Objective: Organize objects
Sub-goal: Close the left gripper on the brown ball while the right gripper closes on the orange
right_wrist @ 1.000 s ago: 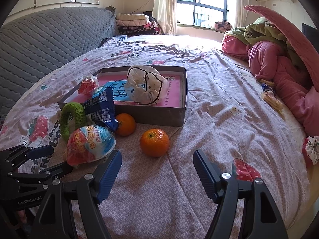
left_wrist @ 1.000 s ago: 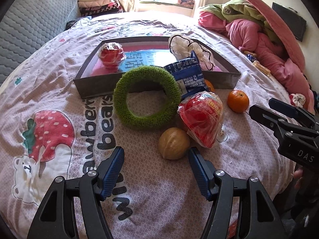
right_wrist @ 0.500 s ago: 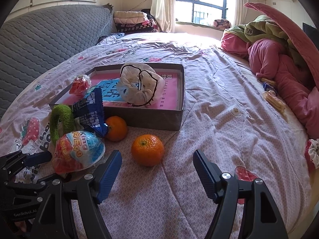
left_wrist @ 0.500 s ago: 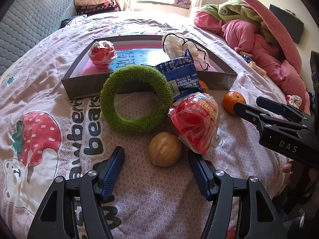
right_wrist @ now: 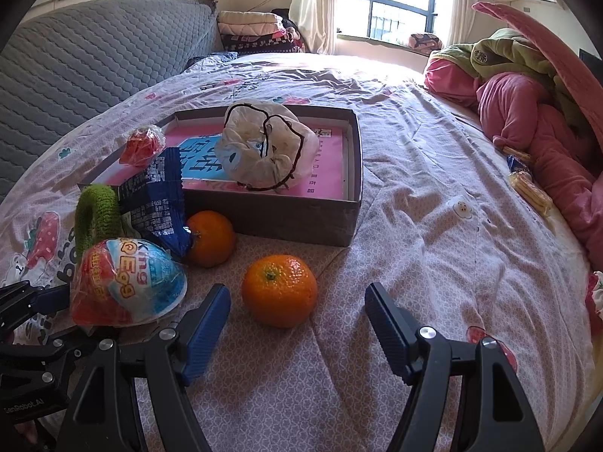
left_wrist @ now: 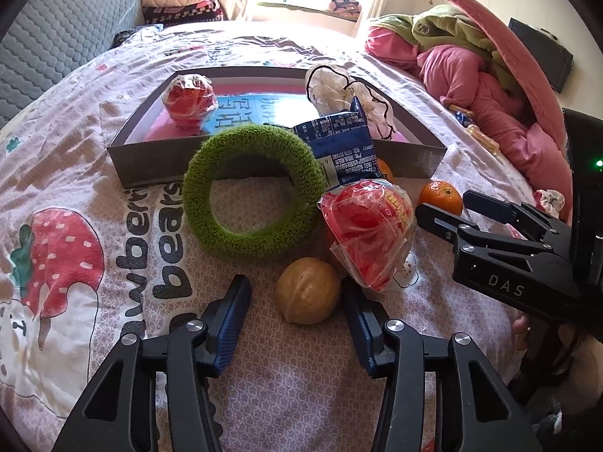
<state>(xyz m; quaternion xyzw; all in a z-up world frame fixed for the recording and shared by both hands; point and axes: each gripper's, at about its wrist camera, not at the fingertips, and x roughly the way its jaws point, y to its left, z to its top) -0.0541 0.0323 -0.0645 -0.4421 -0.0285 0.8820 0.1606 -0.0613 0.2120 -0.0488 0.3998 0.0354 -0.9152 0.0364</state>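
Left gripper point(left_wrist: 296, 303): jaws closing around the walnut point(left_wrist: 307, 290). Nut sits between the pads; right pad is just beside it, left pad clearly apart, so no clamp that I can see. A second ago those jaws stood wider with the nut further ahead of them.

Right gripper point(right_wrist: 297, 310): jaws wide apart, nothing clamped. Orange point(right_wrist: 279, 290) lies just ahead of the gap, nearer the left pad. It has come closer to that orange than a second ago.

Out from there on the bed point(right_wrist: 433, 226): wrapped toy egg point(right_wrist: 126, 286) reading "King Egg" touches the walnut's right side. Green ring point(left_wrist: 253, 190) leans on the box point(right_wrist: 301, 218) front wall, blue packet point(left_wrist: 345, 150) propped against the ring. Second orange point(right_wrist: 211, 238) sits at the box's front wall, beside the packet.

Box contents: small red wrapped egg point(left_wrist: 190, 98) in the far left corner, white bag point(right_wrist: 265, 148) with black cord toward the right, both on a pink and blue printed sheet. Print there is not legible to me.

Other writing: "DAS" on the right gripper body, "GenRobot.AI" on the left, "bears" on the bedsheet.
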